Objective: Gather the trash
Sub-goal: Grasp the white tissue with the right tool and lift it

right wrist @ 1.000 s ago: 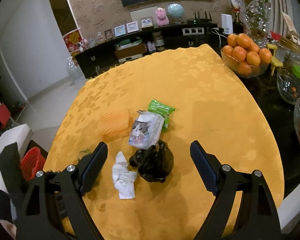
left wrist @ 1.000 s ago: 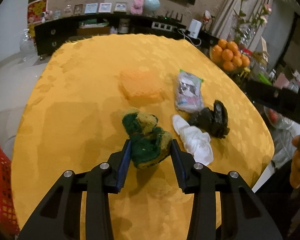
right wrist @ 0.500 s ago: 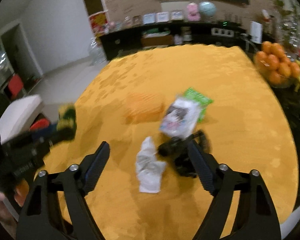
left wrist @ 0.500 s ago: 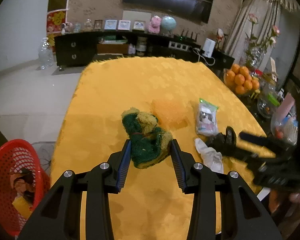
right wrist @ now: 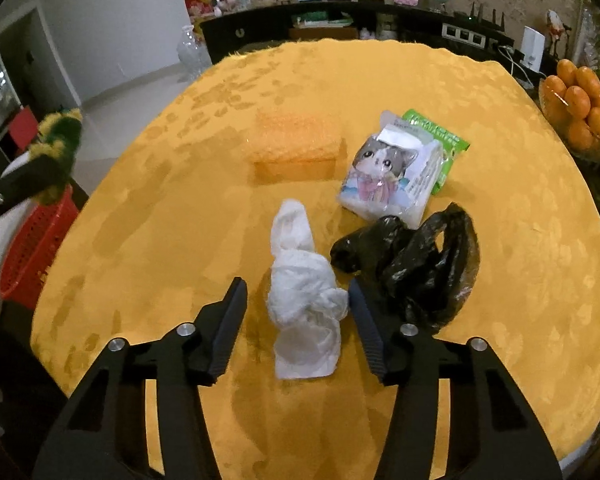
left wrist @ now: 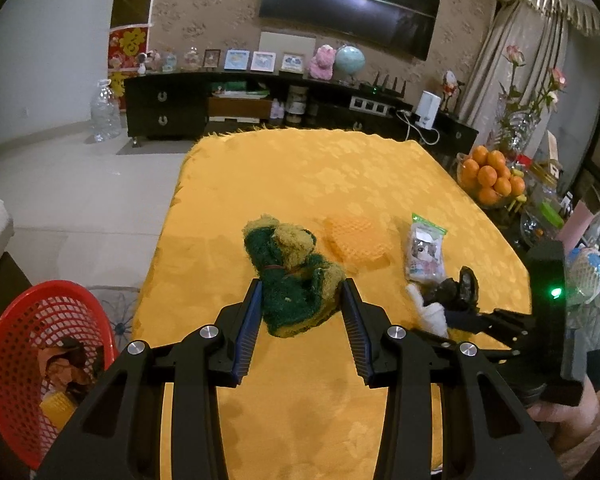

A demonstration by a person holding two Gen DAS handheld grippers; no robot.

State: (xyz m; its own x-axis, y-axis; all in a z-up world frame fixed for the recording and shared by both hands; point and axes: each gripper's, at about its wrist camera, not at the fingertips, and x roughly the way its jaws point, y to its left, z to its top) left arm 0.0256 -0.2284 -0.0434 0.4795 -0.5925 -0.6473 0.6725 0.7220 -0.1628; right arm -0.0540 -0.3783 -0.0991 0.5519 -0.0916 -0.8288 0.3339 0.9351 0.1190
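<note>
Yellow patterned cloth covers the worktop [right wrist: 420, 92], with a dark sideboard and a wall-mounted screen behind it. The left tool [left wrist: 300, 312] is raised clear of the cloth and angled downward, its jaws clamped on a green-and-yellow scrubbing sponge [left wrist: 292, 276] that bulges out ahead of its fingertips. Below and to the left of this tool, on the floor beside the worktop, stands a red basket [left wrist: 24, 332] with some scraps already in it.

The right tool [right wrist: 298, 304] tilts steeply down over the near part of the worktop. Its jaws are closing, and a crumpled white tissue [right wrist: 304, 292] lies on the cloth between them; the right finger touches the tissue's edge, while the left finger stands a little apart from it. Just outside the right finger lies a crumpled black plastic bag [right wrist: 424, 264]. Ahead of this tool sits a tissue pack printed with a cat [right wrist: 392, 176], resting on a green wrapper [right wrist: 444, 136], and an orange sponge [right wrist: 296, 148] lies ahead to the left.
</note>
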